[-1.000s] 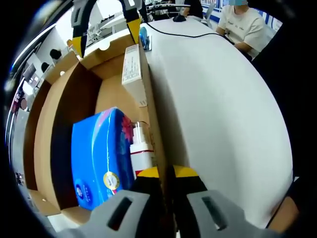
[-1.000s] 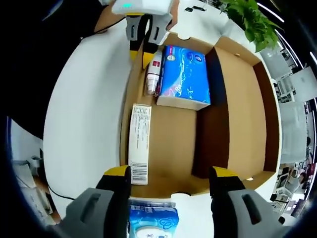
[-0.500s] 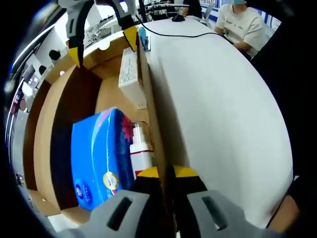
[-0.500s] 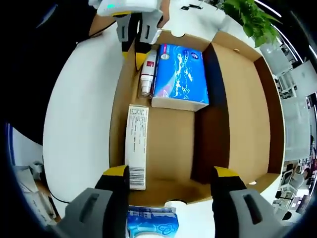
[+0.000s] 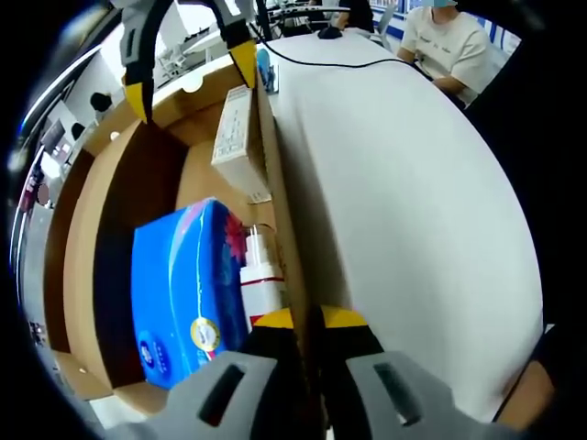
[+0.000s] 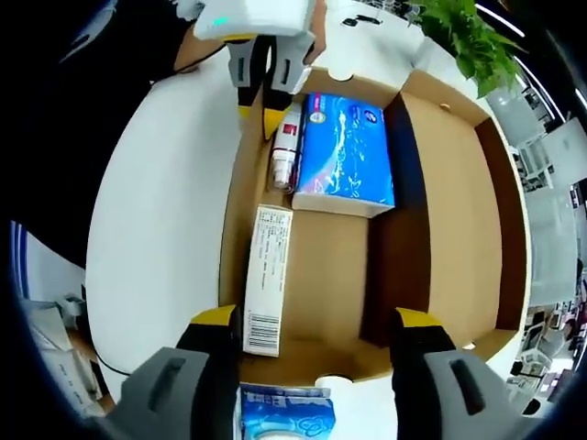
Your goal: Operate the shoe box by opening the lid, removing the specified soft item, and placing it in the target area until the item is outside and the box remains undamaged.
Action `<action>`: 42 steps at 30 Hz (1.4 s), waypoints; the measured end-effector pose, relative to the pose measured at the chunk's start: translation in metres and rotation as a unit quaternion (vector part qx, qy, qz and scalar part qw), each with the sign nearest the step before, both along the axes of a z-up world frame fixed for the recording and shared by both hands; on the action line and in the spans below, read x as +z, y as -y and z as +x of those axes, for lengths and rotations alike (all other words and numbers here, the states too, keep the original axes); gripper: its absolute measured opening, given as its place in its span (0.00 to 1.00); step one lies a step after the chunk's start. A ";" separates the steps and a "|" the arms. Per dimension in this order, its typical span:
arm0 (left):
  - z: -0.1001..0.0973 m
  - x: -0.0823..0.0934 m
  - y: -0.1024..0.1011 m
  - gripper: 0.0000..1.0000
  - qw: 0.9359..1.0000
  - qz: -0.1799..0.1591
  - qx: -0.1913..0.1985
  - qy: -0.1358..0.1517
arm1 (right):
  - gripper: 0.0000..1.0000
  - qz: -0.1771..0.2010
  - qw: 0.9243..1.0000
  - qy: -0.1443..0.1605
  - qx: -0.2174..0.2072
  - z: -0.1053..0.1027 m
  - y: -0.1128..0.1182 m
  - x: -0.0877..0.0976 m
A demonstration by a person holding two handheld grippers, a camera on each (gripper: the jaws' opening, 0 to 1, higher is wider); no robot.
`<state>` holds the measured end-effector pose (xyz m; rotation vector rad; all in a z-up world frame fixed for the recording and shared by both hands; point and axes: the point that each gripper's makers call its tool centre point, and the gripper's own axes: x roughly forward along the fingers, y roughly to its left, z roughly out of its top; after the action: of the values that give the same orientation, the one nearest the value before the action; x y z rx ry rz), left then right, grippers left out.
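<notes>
- Blue tissue pack in the open shoe box: likely light, squashy (grip its 2 long sides)
- Left gripper clenched on box wall; right gripper released, hovering

Bright even indoor light, fisheye-warped edges, sharp centre

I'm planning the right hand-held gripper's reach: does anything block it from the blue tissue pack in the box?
Nothing visible does. The lid is open, and the blue tissue pack lies uncovered on the box floor. The right hand-held gripper, open, hangs above the box's other end. A white bottle lies beside the pack.
</notes>
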<state>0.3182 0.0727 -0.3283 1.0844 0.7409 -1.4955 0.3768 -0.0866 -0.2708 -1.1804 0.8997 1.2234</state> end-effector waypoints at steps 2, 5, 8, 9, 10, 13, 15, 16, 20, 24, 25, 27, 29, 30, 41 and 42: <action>0.000 0.000 0.000 0.04 1.000 0.001 0.000 0.001 | 0.64 -0.002 1.000 -0.003 0.001 -0.001 -0.001 -0.004; -0.001 0.000 0.000 0.04 1.000 0.001 -0.001 0.000 | 0.63 -0.006 1.000 -0.012 0.000 -0.002 -0.004 -0.012; -0.001 0.000 -0.001 0.04 1.000 0.002 -0.002 0.000 | 0.62 -0.013 1.000 -0.017 -0.001 -0.003 -0.007 -0.019; -0.001 0.000 -0.001 0.04 1.000 0.002 -0.002 0.000 | 0.62 -0.016 1.000 -0.015 0.002 -0.003 -0.007 -0.021; -0.001 0.000 -0.001 0.04 1.000 0.002 -0.002 -0.001 | 0.63 -0.017 1.000 -0.015 0.002 -0.002 -0.008 -0.021; -0.001 -0.001 -0.001 0.04 1.000 0.002 -0.002 -0.001 | 0.64 -0.019 1.000 -0.014 -0.004 0.000 -0.007 -0.024; -0.002 -0.001 -0.001 0.04 1.000 0.002 -0.003 -0.001 | 0.63 -0.020 1.000 -0.013 -0.006 0.000 -0.007 -0.026; -0.002 -0.001 -0.001 0.04 1.000 0.002 -0.003 -0.001 | 0.63 -0.020 1.000 -0.012 -0.007 0.001 -0.007 -0.028; -0.002 -0.001 -0.001 0.04 1.000 0.004 -0.002 -0.001 | 0.62 -0.028 1.000 -0.002 -0.007 0.002 -0.006 -0.035; -0.003 -0.001 -0.002 0.04 1.000 0.004 -0.001 0.000 | 0.58 -0.035 0.999 0.004 -0.004 0.000 -0.004 -0.044; -0.005 -0.001 -0.002 0.04 1.000 0.004 0.000 0.000 | 0.57 -0.038 0.999 0.006 0.000 0.000 -0.003 -0.045; -0.007 -0.001 -0.002 0.04 1.000 0.008 0.000 0.003 | 0.54 -0.038 0.999 0.008 0.003 -0.001 -0.003 -0.045; -0.009 -0.001 -0.003 0.04 1.000 0.009 0.002 0.002 | 0.53 -0.036 0.999 0.011 0.003 -0.002 -0.002 -0.045; -0.009 0.000 -0.003 0.04 1.000 0.007 0.003 0.001 | 0.52 -0.034 0.999 0.011 0.002 -0.002 -0.002 -0.045; -0.008 -0.002 -0.003 0.04 1.000 0.011 0.003 0.002 | 0.29 -0.014 0.999 0.029 -0.016 -0.015 0.001 -0.042; -0.008 -0.003 -0.004 0.04 1.000 0.013 0.002 0.003 | 0.27 -0.008 0.999 0.032 -0.025 -0.015 0.001 -0.042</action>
<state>0.3106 0.0763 -0.3310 1.1055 0.7606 -1.4826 0.3615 -0.0878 -0.3123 -1.1974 0.8871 1.1342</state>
